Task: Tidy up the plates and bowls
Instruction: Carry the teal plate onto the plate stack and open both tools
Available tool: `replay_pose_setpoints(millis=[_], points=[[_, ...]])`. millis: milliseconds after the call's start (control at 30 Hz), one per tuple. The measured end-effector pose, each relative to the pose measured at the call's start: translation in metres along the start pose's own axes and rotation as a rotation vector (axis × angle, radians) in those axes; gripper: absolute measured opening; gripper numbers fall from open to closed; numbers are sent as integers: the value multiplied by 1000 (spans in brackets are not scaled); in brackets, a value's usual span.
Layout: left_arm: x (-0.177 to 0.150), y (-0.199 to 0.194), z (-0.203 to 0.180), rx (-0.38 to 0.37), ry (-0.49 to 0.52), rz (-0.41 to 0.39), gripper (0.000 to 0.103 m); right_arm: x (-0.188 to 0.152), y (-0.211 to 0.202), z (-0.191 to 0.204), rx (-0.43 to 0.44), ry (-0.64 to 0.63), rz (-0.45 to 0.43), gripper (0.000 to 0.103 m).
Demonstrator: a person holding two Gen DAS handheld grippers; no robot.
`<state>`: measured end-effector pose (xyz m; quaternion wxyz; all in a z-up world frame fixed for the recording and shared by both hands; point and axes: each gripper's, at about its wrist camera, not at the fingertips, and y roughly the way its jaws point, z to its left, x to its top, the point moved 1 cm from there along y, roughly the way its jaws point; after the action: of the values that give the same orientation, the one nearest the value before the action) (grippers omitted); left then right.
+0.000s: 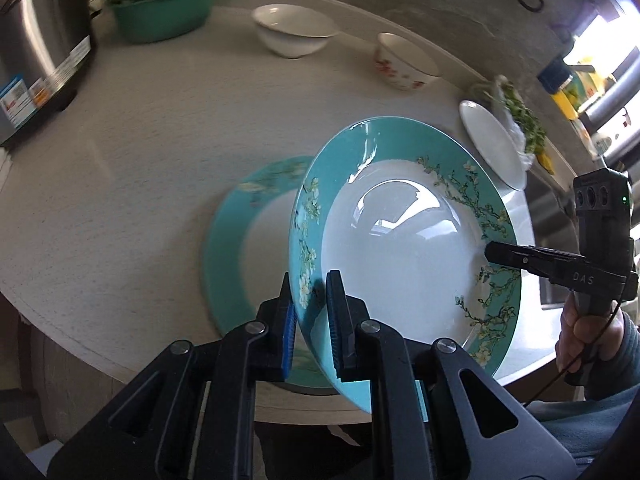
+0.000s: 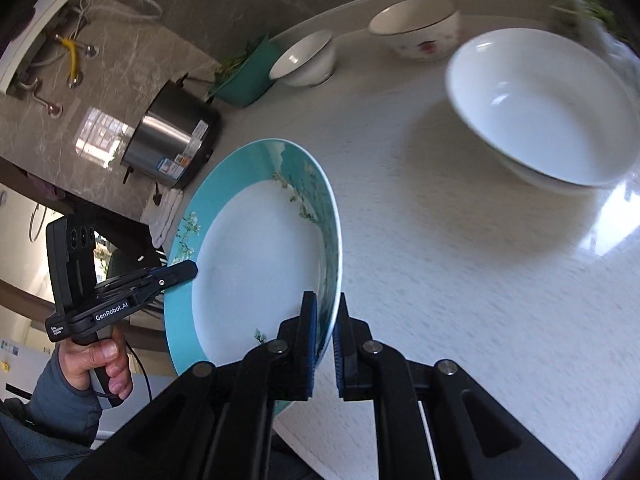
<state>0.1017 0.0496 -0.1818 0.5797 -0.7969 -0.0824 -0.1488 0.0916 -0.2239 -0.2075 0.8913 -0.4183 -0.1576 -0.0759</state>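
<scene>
A teal-rimmed floral plate [image 1: 404,264] is held tilted above the table between both grippers. My left gripper [image 1: 312,308] is shut on its near-left rim. My right gripper [image 2: 327,320] is shut on the opposite rim; it also shows in the left wrist view [image 1: 496,254]. The same plate shows in the right wrist view [image 2: 256,256], with the left gripper [image 2: 188,270] at its far edge. A second teal plate [image 1: 248,236] lies flat on the table just below and to the left. A large white bowl [image 2: 548,112], a plain white bowl [image 1: 292,30] and a red-flowered bowl [image 1: 404,62] stand farther back.
A steel cooker [image 1: 36,48] stands at the far left. A teal basin of greens [image 1: 164,4] sits at the back. Bagged greens [image 1: 520,120] lie beside the large white bowl [image 1: 492,140]. The round table's edge [image 1: 80,332] runs near the flat plate.
</scene>
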Motion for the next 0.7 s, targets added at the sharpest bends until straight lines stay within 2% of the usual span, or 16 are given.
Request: replay_pose_setpoints(millis=[100,300,500,700], points=[[2,7,32,7,-15,16,13,7,22,8,-15,-20,24,10],[-1,19,66,-1,-20,43,13,12,45,20,-66,-55,43,10],[4,27,65,-6,14,50,14,8,50,22,-110,-63,34,12],[4,36,50,38,94,68,17,2,54,40,-209,-136,11,14]])
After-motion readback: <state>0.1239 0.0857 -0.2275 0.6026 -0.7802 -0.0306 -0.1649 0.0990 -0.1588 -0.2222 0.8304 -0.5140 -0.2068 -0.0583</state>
